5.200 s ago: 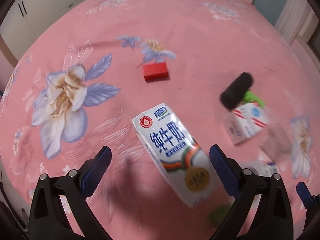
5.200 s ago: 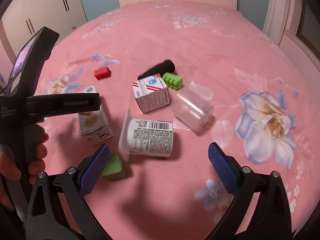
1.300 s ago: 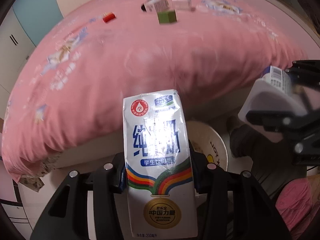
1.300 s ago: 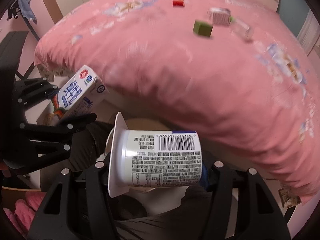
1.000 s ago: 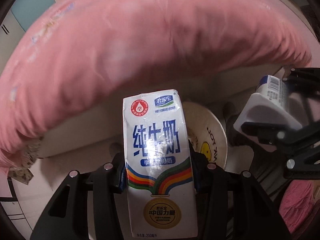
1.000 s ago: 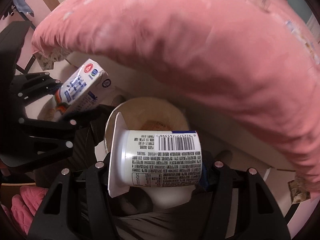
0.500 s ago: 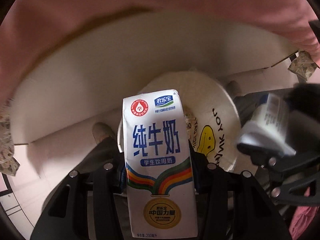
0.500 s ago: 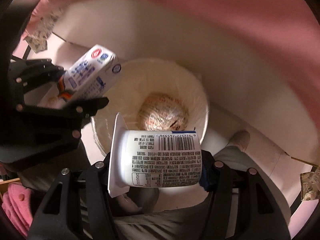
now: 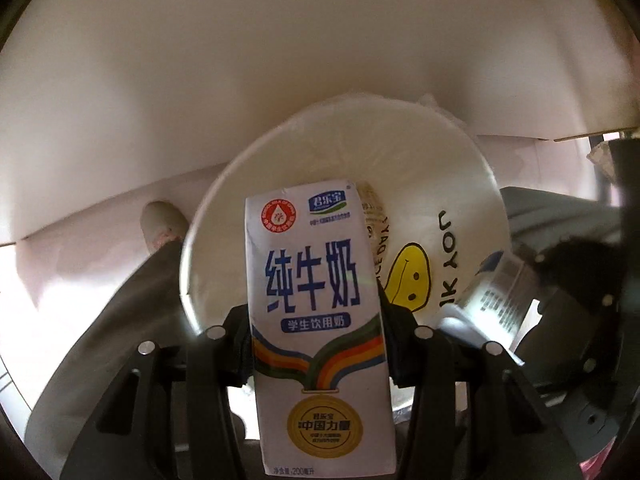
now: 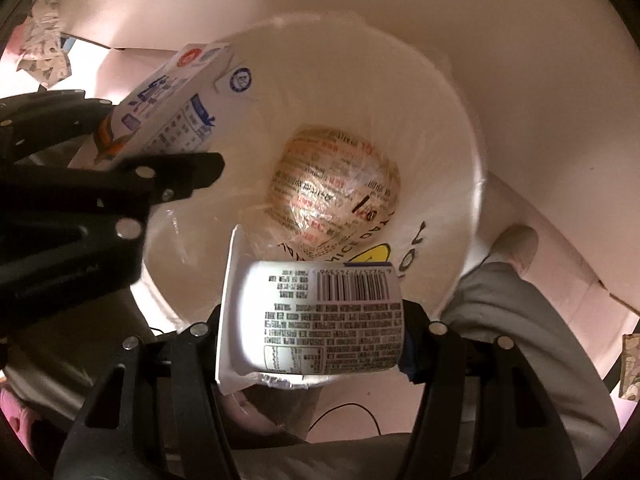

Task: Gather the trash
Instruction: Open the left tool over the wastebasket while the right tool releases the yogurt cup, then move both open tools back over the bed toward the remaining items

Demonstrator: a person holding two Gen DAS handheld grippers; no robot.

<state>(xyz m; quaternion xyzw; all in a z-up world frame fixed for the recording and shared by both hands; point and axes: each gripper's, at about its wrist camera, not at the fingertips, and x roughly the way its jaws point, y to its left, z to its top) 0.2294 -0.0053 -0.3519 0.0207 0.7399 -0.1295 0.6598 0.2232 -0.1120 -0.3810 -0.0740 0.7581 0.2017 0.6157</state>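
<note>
My left gripper is shut on a white milk carton with blue characters and a rainbow stripe, held upright over the mouth of a white trash bin. The same carton shows at the upper left of the right wrist view, over the bin's rim. My right gripper is shut on a white yogurt cup lying sideways, barcode up, above the bin. The cup also appears at the right of the left wrist view. A crumpled printed wrapper lies at the bin's bottom.
The bin is lined with a white bag bearing a yellow smiley face. A person's grey trouser leg and shoe stand right beside the bin. A pale bed base rises behind it.
Both grippers have dropped from beside the pink bed toward the bin and tilted to point down into it. The bin now fills both views; carton and cup stay gripped.
</note>
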